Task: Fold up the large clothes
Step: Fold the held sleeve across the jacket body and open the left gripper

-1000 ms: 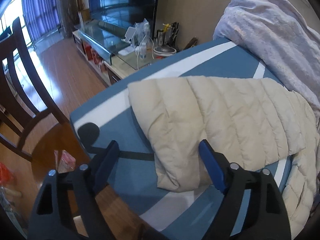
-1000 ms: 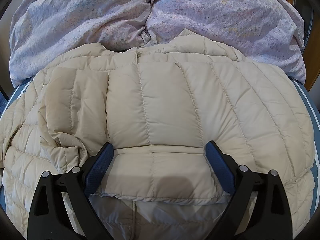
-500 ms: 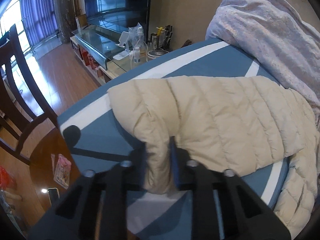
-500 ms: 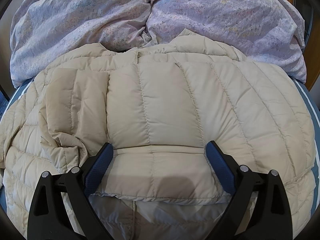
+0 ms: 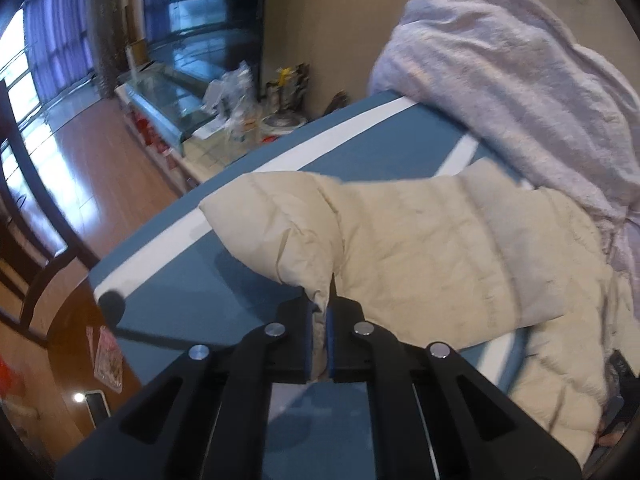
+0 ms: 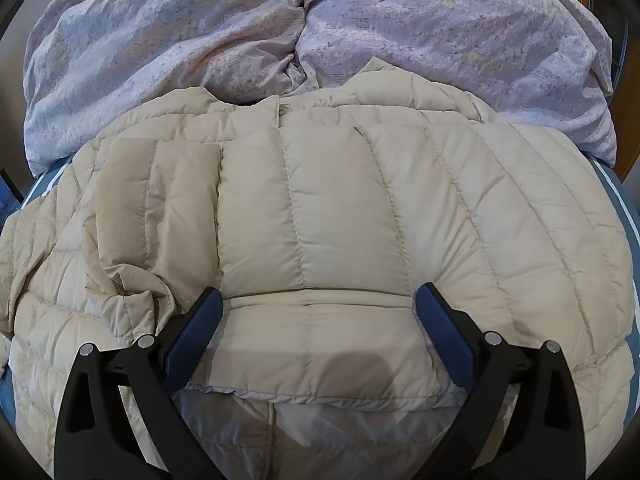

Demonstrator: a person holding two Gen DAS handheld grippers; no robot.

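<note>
Jaws of the left gripper (image 5: 319, 334) are closed almost fully, with a pinch of cream fabric from the sleeve (image 5: 304, 232) clamped between the blue pads. Jaws of the right gripper (image 6: 318, 320) are spread wide and grip nothing; they straddle the folded-over lower edge of the puffer jacket (image 6: 340, 216), with both blue pads (image 6: 192, 338) resting against the quilted surface.

Puffer jacket: cream, quilted in long stitched channels, spread across the bed (image 5: 224, 280). Its collar end points toward the head of the bed and touches the duvet (image 6: 168, 36). In the right wrist view a sleeve is already folded across the body on the left side, leaving a bunched crease near the left pad. A pale lining strip shows below the folded edge, between the two fingers.

Sleeve: extends from the jacket body toward the side edge of the bed. Its cuff end lies near the white stripe (image 5: 160, 248) of the blue cover, while the clamped portion is pulled up into a ridge.

Duvet: lilac, floral print, heaped along the head of the bed behind the jacket.

Surroundings, left wrist view: a dark wooden table (image 5: 76, 344) just beside the bed corner carries a phone (image 5: 98, 408) and a red-patterned packet (image 5: 107, 356). A glass-topped cabinet (image 5: 168, 96) with cluttered bottles stands against the far wall, on a wooden floor (image 5: 84, 164).
</note>
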